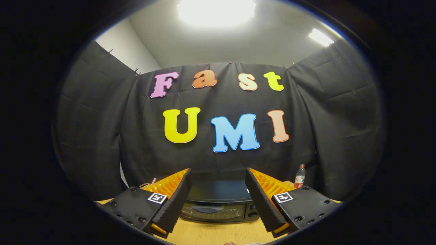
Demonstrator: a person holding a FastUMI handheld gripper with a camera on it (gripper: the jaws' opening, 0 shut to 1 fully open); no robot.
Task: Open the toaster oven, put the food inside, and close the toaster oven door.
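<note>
A black toaster oven [218,200] stands on the wooden table [218,233] beyond my fingers, framed in the gap between them. Its top is dark and flat, its glass door is shut with a curved handle [207,208] across the upper front, and two knobs [252,211] sit at its right side. My gripper [218,190] is open, held above the table and well short of the oven, with nothing between the fingers [175,200]. A small pale bit of something peeks at the table's near edge [231,243]; I cannot tell what it is.
A clear plastic bottle with a red cap [299,177] stands at the back right of the table, beside the oven. A small cluttered object [147,184] lies at the back left behind my left finger. Black cloth walls close the booth on three sides.
</note>
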